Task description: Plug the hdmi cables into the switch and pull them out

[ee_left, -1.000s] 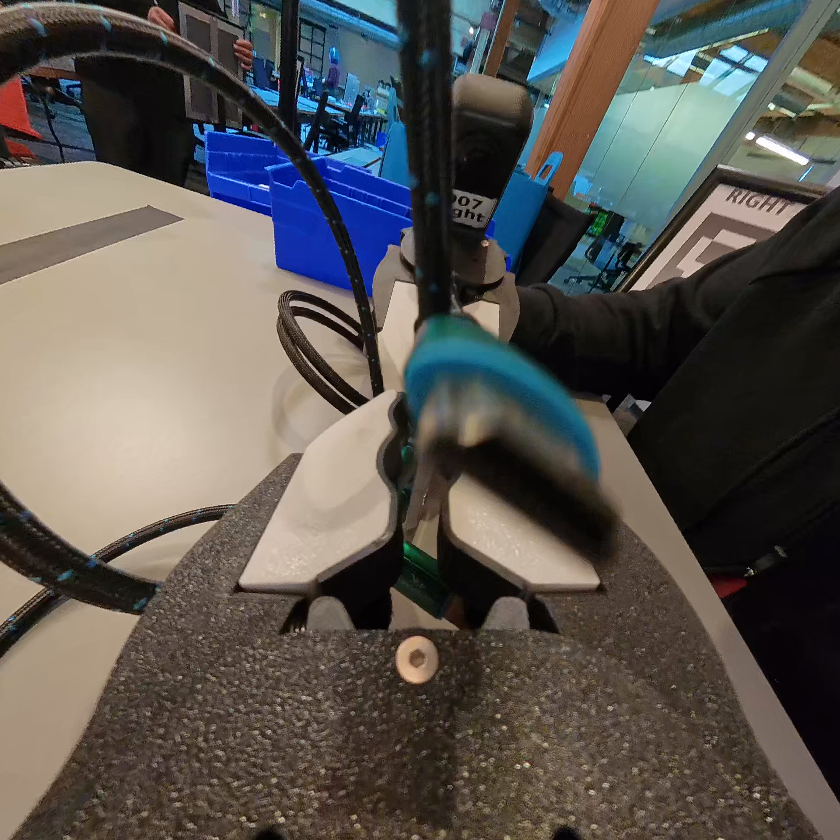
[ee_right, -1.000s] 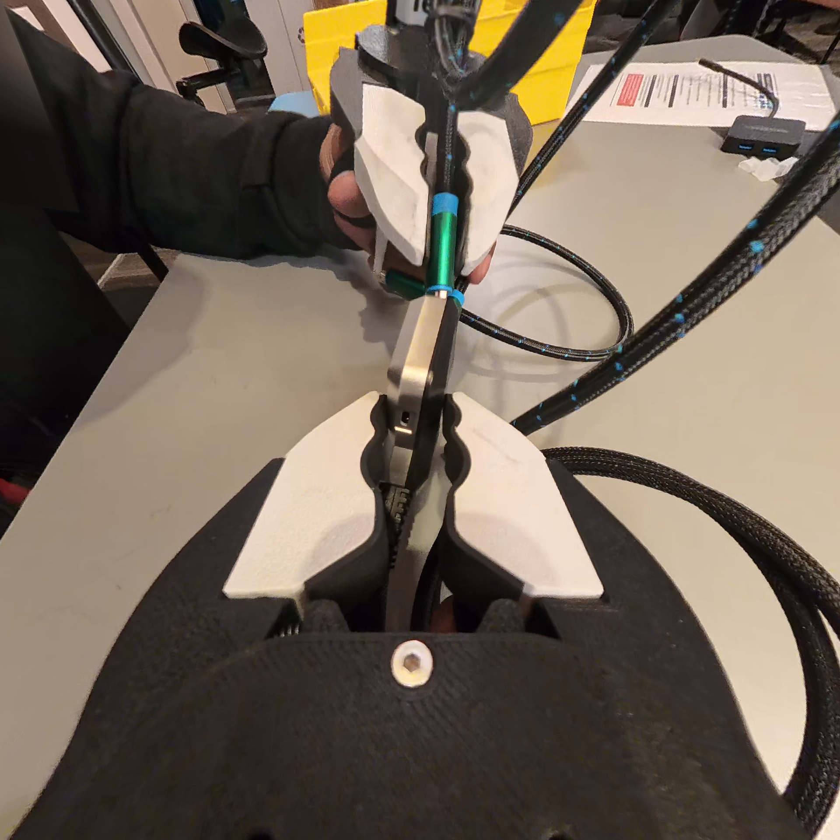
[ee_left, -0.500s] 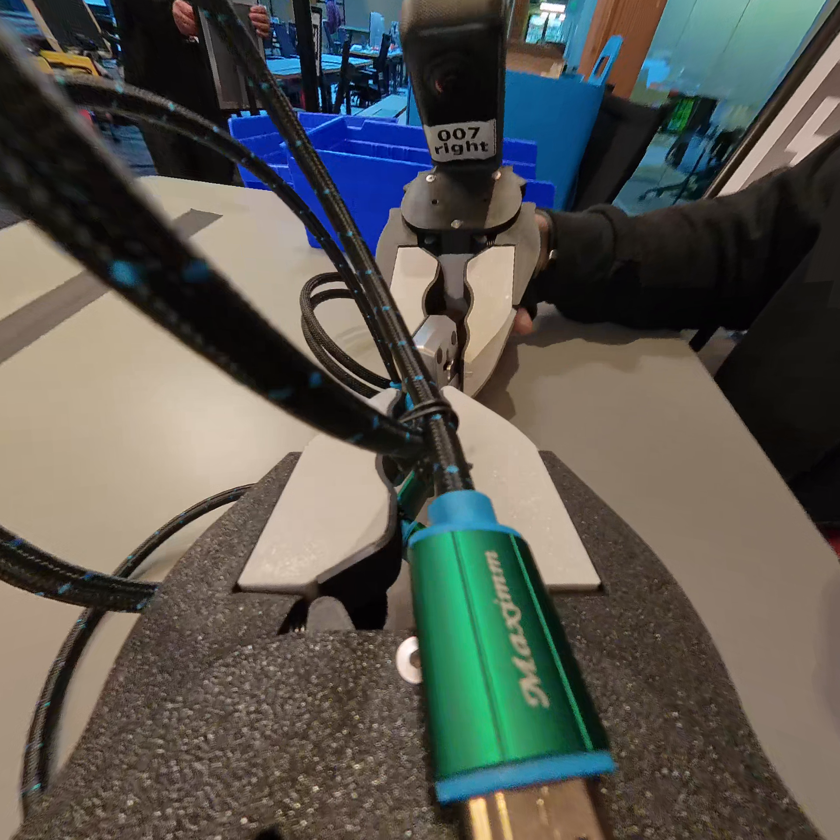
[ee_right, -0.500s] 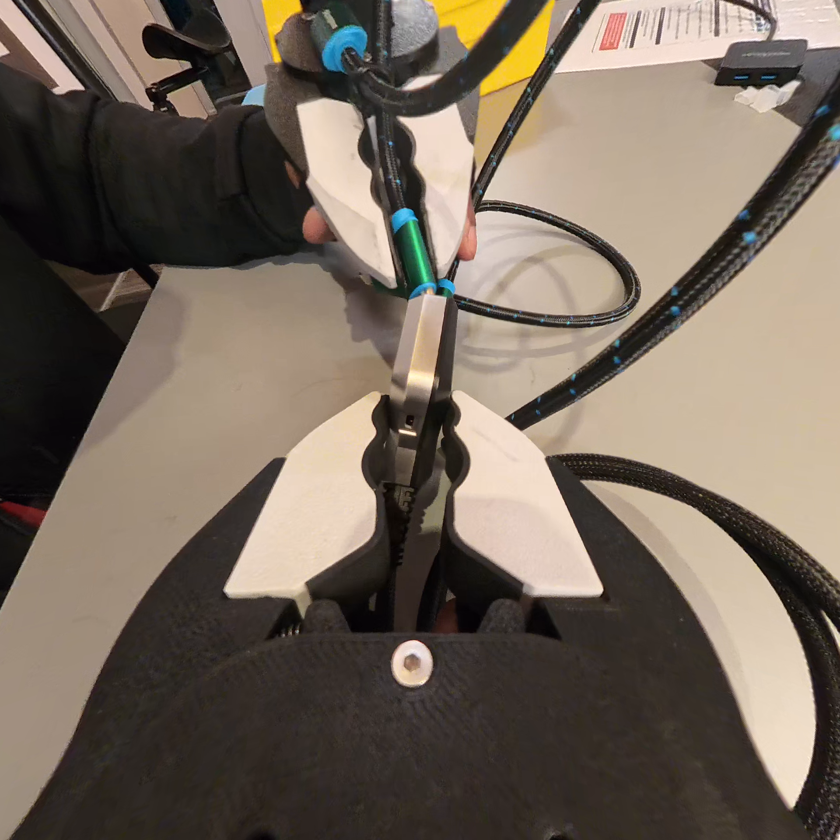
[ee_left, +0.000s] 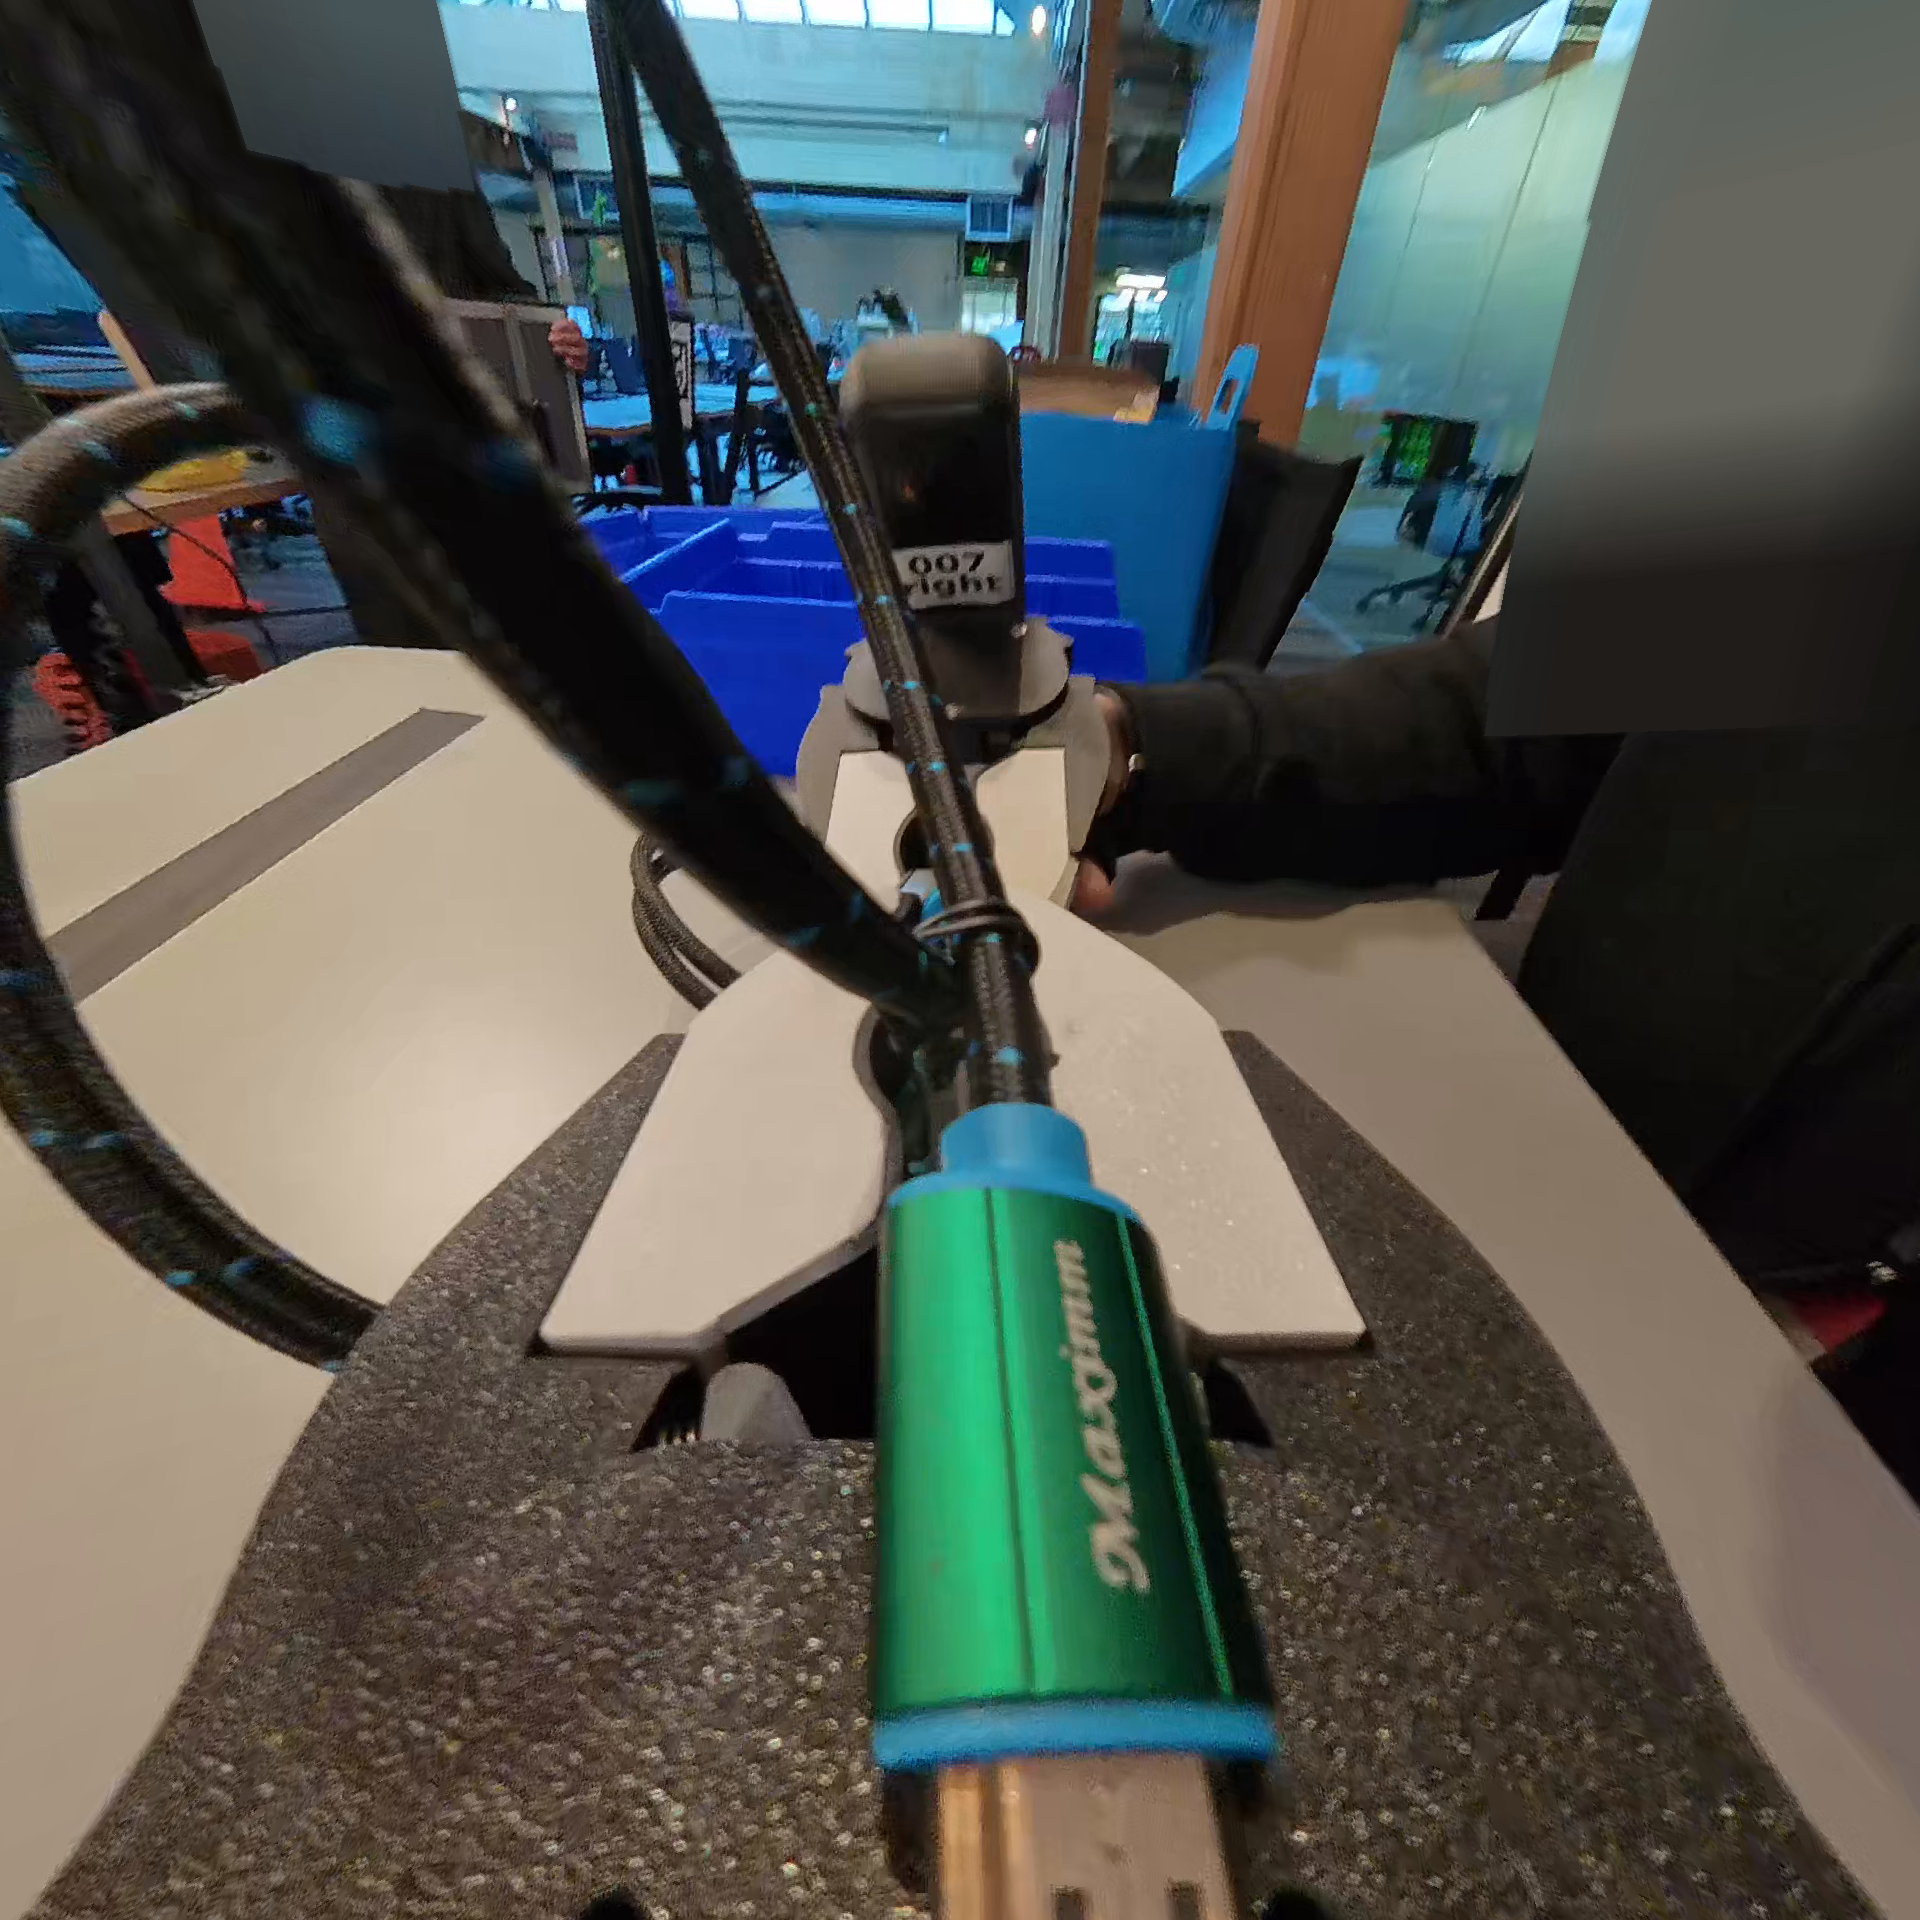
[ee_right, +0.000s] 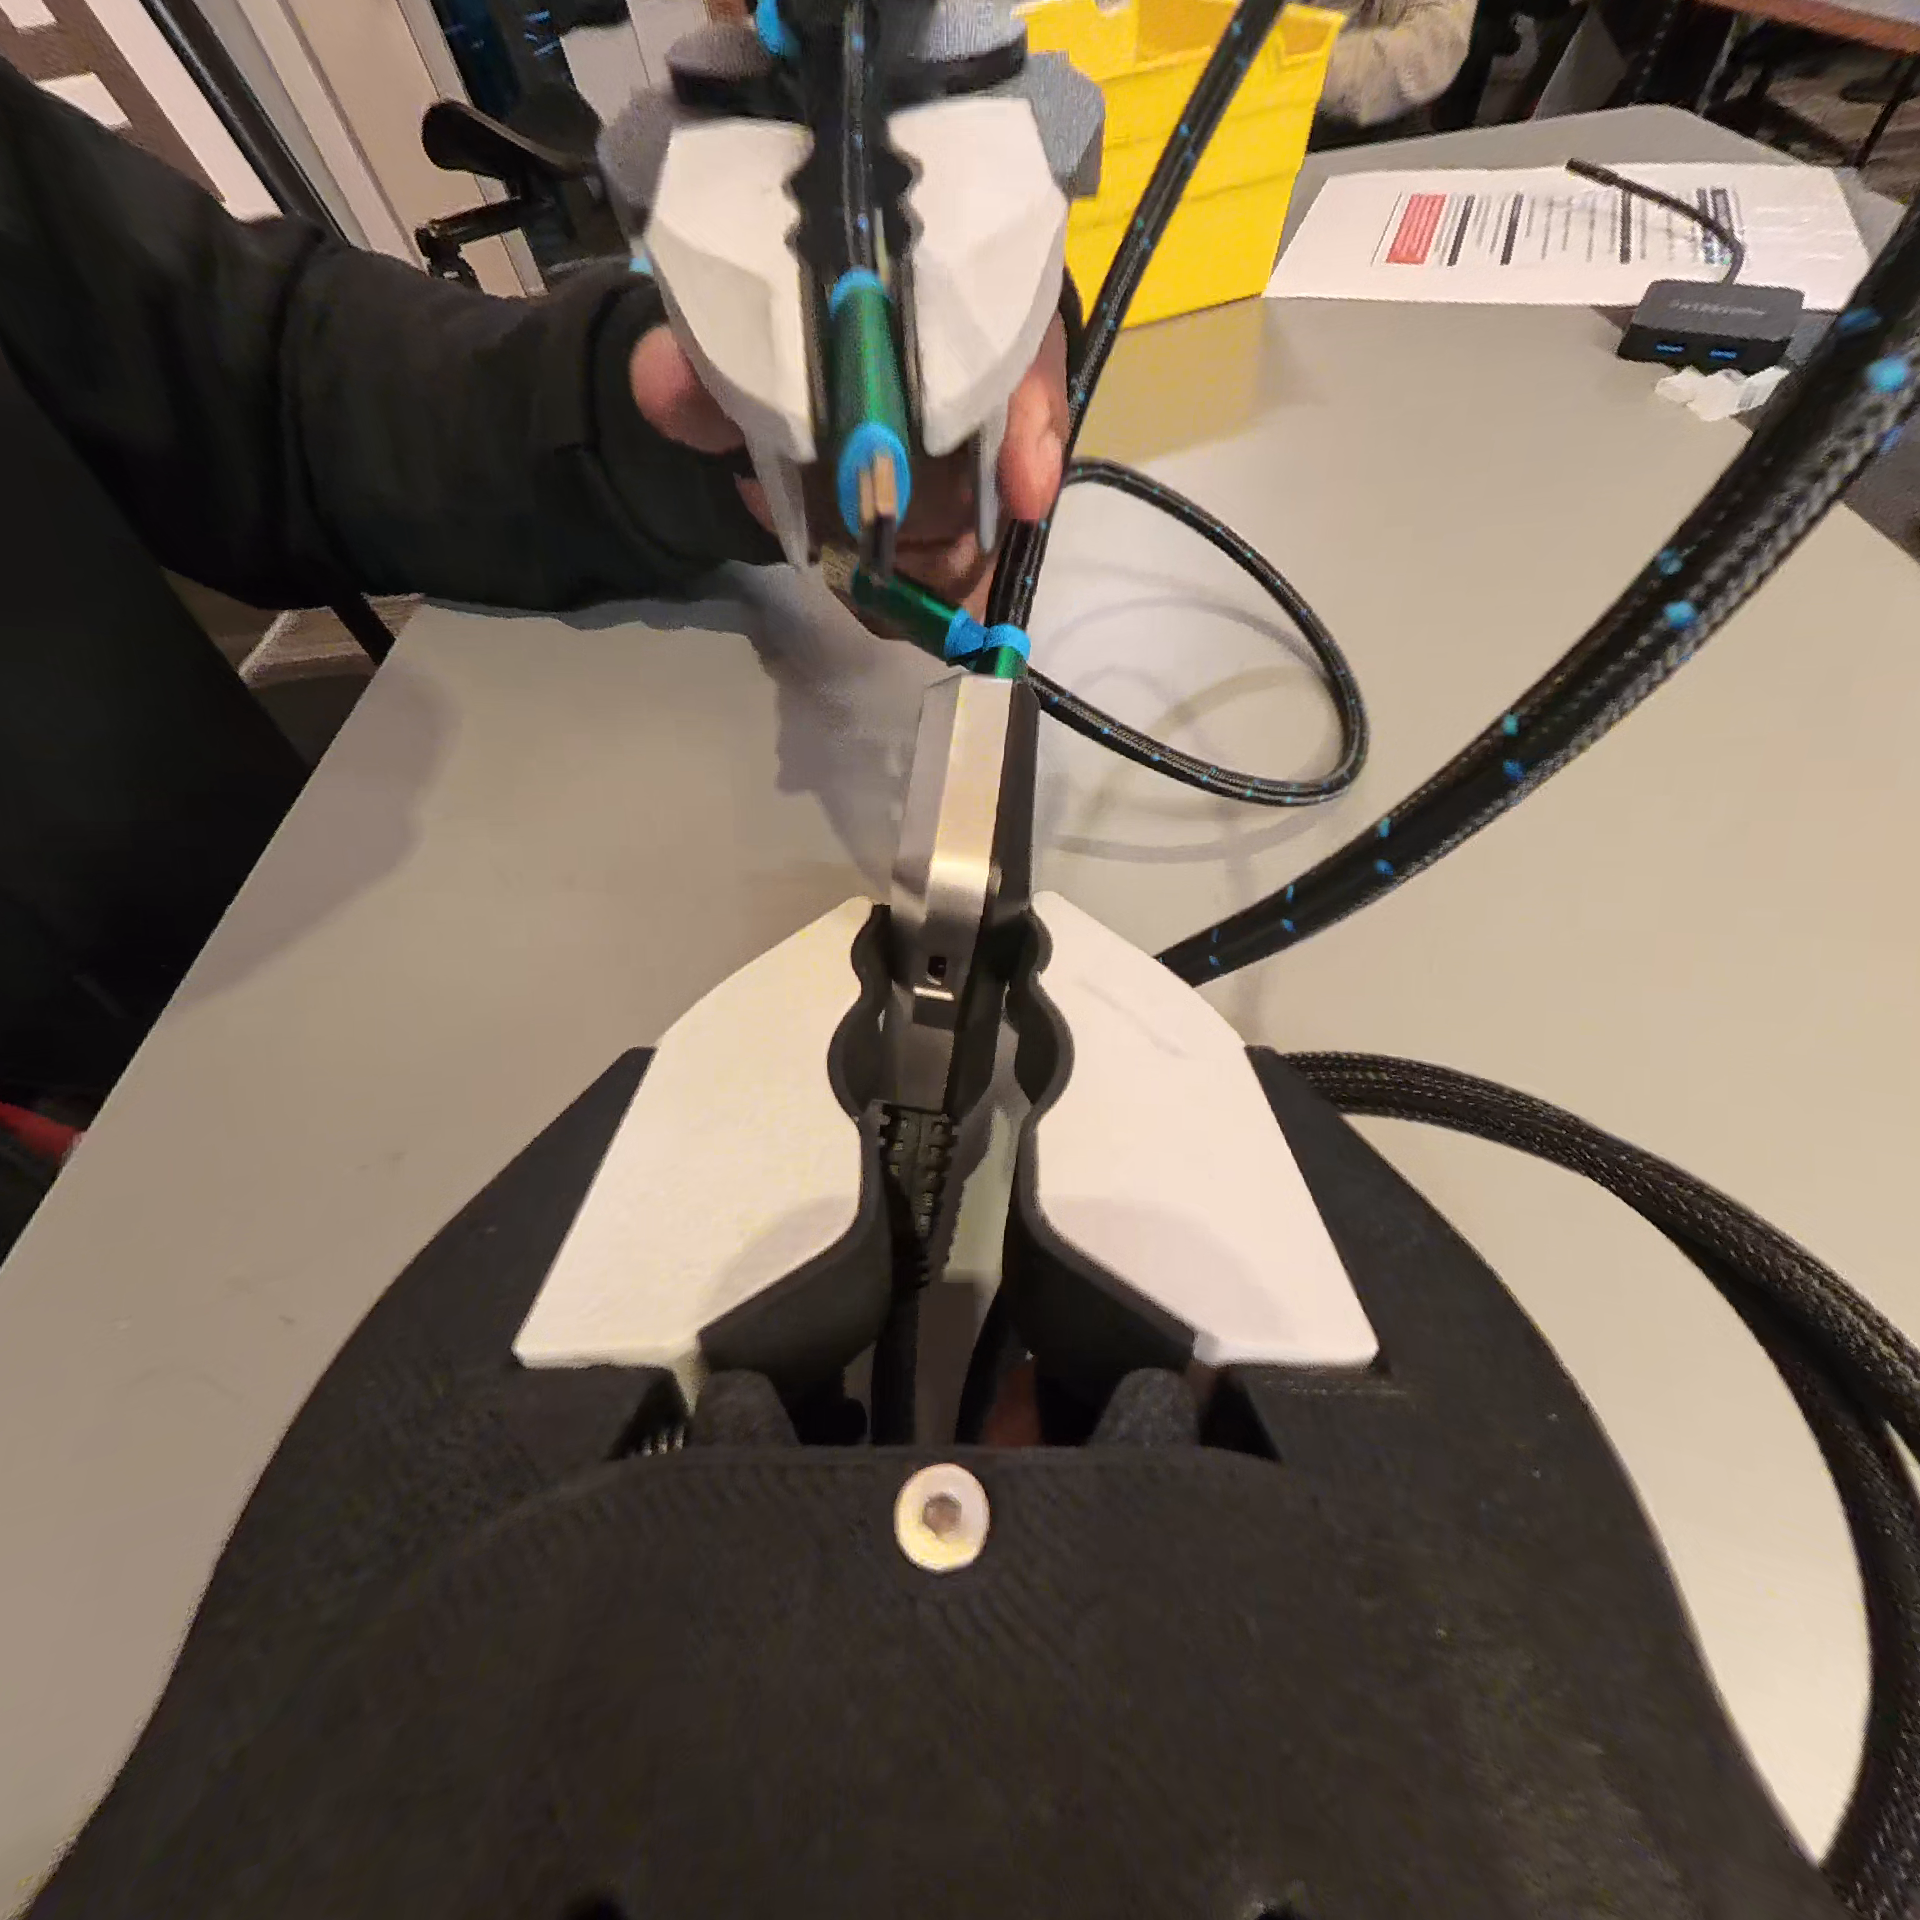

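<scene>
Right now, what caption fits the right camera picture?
Right gripper clamps the silver switch; left gripper holds a green plug.

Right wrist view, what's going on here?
A person works two handheld grippers over a grey table. The right gripper has its fingers shut on a silver switch, held on edge. Facing it, the left gripper holds a green plug, its metal tip bare and clear of the switch. A second plug sits at the switch's far end. A third plug lies loose over the left gripper.
</scene>
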Demonstrator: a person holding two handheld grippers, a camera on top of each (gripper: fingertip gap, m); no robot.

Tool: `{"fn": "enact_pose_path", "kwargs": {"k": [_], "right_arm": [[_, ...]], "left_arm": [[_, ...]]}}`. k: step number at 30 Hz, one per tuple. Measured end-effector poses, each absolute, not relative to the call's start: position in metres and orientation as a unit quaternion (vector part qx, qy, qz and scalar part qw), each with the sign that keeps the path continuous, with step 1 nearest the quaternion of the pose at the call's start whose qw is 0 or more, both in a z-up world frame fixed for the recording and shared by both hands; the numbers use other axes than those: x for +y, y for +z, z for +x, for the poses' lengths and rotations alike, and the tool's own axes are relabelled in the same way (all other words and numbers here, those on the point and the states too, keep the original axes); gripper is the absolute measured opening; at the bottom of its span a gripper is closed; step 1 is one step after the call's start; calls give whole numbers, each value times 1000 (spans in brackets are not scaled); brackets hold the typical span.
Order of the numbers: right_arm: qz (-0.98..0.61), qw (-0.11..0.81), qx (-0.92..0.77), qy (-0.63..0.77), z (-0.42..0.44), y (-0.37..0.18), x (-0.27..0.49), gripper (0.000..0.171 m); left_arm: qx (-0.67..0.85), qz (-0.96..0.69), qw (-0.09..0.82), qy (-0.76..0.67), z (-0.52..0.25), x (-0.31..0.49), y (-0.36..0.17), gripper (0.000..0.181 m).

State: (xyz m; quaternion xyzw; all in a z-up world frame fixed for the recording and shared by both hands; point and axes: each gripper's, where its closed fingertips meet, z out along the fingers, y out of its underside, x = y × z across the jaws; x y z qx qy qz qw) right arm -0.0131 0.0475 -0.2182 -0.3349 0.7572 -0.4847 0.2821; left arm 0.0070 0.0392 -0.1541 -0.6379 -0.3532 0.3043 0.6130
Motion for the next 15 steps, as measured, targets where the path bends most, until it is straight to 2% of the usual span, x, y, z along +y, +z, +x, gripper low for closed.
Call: {"fn": "enact_pose_path", "kwargs": {"k": [4,9,15], "right_arm": [[-346,248,784,-453,-14,-230,47,22],[-345,233,789,-452,-19,-231,48,23],[-340,236,765,-494,-24,-208,51,37]], "left_arm": [[-352,-628,642,263,14,41,-156,12],[-352,-644,627,262,16,40,-164,12],[-355,-635,635,258,16,41,-162,12]]}}
